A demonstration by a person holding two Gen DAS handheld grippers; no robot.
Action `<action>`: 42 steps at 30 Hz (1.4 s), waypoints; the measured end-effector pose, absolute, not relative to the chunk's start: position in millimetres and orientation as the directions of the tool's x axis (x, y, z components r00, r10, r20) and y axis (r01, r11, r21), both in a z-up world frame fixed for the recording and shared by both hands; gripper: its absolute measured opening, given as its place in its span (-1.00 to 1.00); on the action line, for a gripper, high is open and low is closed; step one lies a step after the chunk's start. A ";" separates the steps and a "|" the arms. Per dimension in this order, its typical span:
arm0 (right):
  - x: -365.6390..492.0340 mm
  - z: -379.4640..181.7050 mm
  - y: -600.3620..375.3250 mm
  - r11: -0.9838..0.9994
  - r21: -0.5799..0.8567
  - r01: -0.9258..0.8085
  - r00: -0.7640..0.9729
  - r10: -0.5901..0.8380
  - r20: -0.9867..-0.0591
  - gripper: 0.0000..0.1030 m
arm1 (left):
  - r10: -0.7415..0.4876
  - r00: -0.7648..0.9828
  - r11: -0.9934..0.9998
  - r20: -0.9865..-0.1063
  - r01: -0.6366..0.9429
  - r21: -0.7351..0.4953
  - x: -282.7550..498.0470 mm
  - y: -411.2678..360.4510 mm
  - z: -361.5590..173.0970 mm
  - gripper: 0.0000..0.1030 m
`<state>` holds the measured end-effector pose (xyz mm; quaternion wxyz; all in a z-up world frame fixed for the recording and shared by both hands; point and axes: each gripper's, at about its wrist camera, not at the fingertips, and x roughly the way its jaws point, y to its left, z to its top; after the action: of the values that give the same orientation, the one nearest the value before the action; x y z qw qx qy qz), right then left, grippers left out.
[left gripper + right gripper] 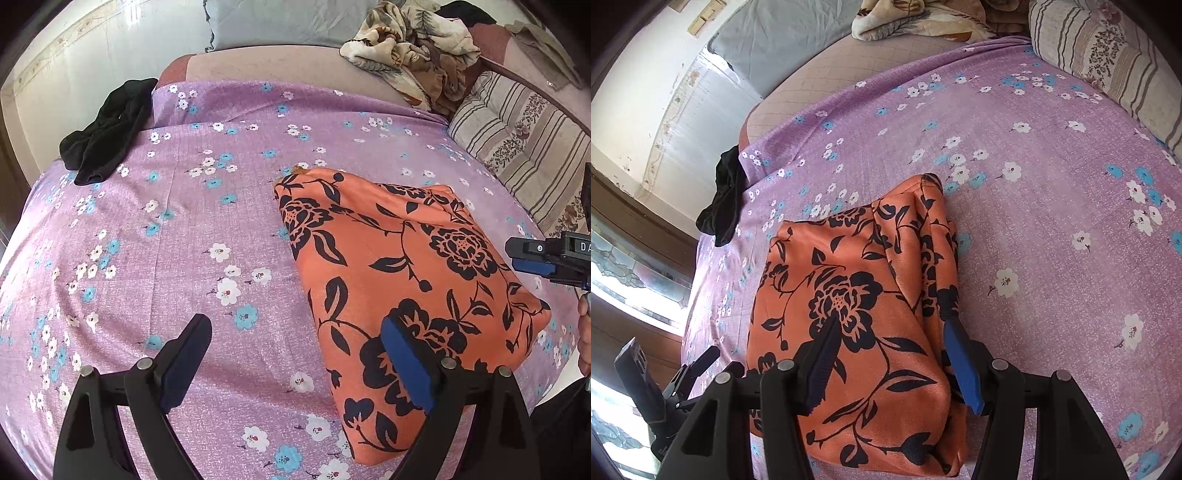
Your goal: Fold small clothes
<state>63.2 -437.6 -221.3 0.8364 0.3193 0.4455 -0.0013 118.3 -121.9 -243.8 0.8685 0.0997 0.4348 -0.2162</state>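
The purple flowered bedsheet (155,236) covers the bed and gives a broad, flat working surface, and on it lies the orange garment with black flowers (402,266), already gathered into a thick rectangular bundle, so the step in hand looks like a last fold or a tidying of the edges. To do that well, I would take hold only of the top layers at one short edge, both hands level with each other, lift just enough to clear the layers beneath, carry the edge across in one even motion, then lay it down so the borders line up and press the crease flat before letting go. The looser pleated side, seen along the bundle's right edge in the right wrist view, seems the likeliest part to slip out of line. The left gripper (297,354) stands wide open and holds nothing: its right-hand finger overlaps the near left edge of the garment, while its other finger is over bare sheet, well clear of the cloth. The right gripper (892,345) is also released, its two fingers straddling the bundle's near right portion, one over the big black flower and one at the pleated edge; whether the pads actually rest on the cloth or hover just above it is hard to tell from this angle. A black garment (105,138) lies apart near the bed's far left edge.
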 end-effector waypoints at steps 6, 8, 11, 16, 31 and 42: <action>62.9 -227.0 -443.1 0.790 0.537 0.295 0.599 0.286 -0.748 0.20 | -0.288 0.520 0.886 -0.804 0.463 -0.017 120.9 -126.4 -246.7 0.81; 62.9 -228.4 -444.1 0.792 0.534 0.295 0.597 0.283 -0.750 0.20 | -0.289 0.519 0.886 -0.805 0.464 -0.018 122.1 -128.6 -247.1 0.81; 64.0 -232.5 -448.0 0.788 0.536 0.303 0.593 0.285 -0.753 0.20 | -0.289 0.518 0.883 -0.805 0.470 -0.015 123.3 -132.5 -247.8 0.81; 67.2 -239.9 -453.4 0.778 0.546 0.312 0.584 0.296 -0.756 0.20 | -0.295 0.509 0.875 -0.809 0.484 -0.014 127.3 -139.3 -251.4 0.81; 89.5 -264.6 -465.0 0.751 0.571 0.332 0.543 0.343 -0.767 0.38 | -0.525 0.245 0.777 -0.815 0.528 -0.342 156.1 -153.0 -280.7 0.81; 100.5 -290.7 -473.1 0.589 0.757 0.283 0.563 0.536 -0.628 0.49 | -0.618 0.119 0.709 -0.777 0.511 -0.486 166.3 -156.5 -293.6 0.80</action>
<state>100.5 -473.1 -290.7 0.7636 0.4455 0.4599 0.0829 166.3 -156.5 -293.6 0.7463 -0.0488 0.5455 -0.3784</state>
